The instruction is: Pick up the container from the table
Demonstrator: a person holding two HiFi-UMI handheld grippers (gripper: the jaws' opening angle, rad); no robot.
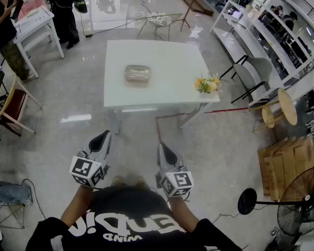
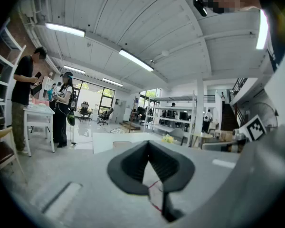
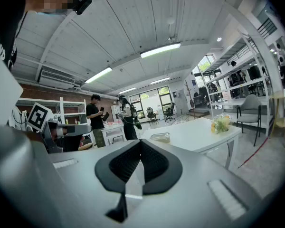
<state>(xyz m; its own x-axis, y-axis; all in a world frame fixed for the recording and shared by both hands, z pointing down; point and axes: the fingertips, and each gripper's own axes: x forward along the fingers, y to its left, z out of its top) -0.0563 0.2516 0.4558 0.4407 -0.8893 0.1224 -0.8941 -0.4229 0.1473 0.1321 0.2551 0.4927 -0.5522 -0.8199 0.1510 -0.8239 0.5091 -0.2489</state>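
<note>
A clear, rounded container lies on the white table, left of its middle; it also shows small in the right gripper view as a container. My left gripper and right gripper hover over the floor, well short of the table's near edge, both pointing toward it. The left gripper has its jaws pressed together with nothing between them. The right gripper is likewise shut and empty.
A small bunch of yellow flowers stands at the table's right front corner. Two people stand by a white side table at the far left. Chairs, a round stool, a wooden crate and a fan line the right.
</note>
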